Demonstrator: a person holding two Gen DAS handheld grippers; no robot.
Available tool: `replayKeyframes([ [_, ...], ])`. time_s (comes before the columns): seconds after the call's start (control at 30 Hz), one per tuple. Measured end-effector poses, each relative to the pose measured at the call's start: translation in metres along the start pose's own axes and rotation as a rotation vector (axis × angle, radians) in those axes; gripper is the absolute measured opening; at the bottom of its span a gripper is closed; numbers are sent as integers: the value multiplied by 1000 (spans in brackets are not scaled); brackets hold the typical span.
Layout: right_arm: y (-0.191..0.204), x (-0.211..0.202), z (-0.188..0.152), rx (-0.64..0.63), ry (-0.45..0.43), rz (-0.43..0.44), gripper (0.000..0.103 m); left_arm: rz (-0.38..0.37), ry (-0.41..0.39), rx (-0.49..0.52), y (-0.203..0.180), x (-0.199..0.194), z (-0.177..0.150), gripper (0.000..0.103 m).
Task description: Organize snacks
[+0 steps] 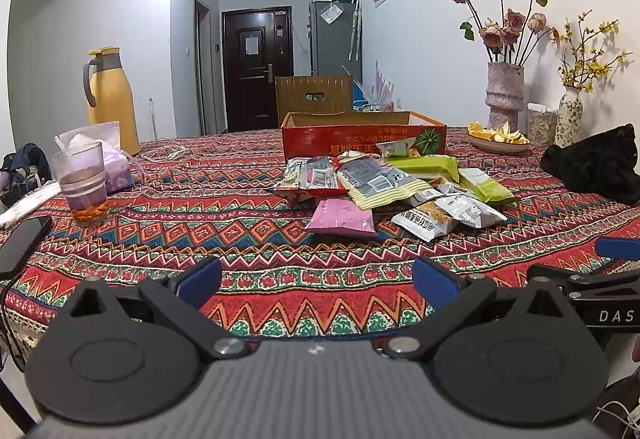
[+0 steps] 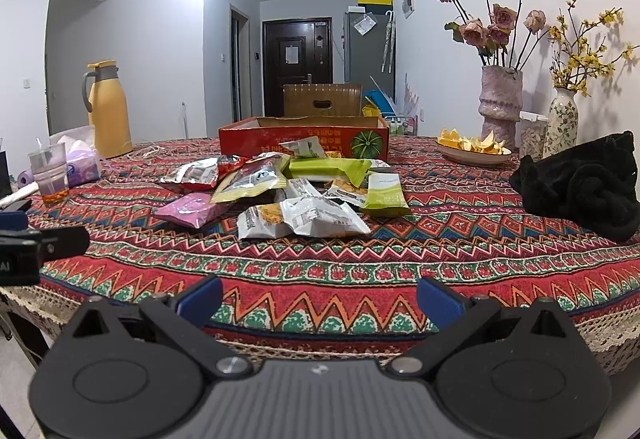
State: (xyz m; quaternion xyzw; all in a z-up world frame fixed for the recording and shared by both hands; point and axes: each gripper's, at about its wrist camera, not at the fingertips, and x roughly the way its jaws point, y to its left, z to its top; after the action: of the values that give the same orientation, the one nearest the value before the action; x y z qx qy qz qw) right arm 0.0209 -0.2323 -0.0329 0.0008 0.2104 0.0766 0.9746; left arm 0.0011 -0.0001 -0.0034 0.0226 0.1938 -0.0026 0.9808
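Observation:
A pile of snack packets (image 1: 384, 187) lies on the patterned tablecloth, in front of an open red cardboard box (image 1: 362, 135). The pile includes a pink packet (image 1: 342, 221), a green packet (image 1: 486, 187) and white packets (image 1: 468, 213). In the right wrist view the pile (image 2: 288, 195) and box (image 2: 304, 137) sit ahead at centre. My left gripper (image 1: 318, 285) is open and empty, near the table's front edge, well short of the pile. My right gripper (image 2: 318, 299) is open and empty, also at the front edge.
A glass of tea (image 1: 82, 183), a tissue pack (image 1: 116, 167), a yellow thermos (image 1: 110, 99) and a phone (image 1: 22, 245) stand left. A fruit bowl (image 1: 498, 139), vases (image 1: 504, 95) and a black cloth (image 1: 600, 163) sit right. A chair (image 1: 314, 95) stands behind the table.

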Motion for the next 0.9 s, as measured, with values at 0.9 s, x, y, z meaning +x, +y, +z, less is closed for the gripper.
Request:
replayKeyframes([
  [0.9, -38, 120, 62, 132, 116, 80, 100, -152, 214, -44, 3, 173, 56, 88],
])
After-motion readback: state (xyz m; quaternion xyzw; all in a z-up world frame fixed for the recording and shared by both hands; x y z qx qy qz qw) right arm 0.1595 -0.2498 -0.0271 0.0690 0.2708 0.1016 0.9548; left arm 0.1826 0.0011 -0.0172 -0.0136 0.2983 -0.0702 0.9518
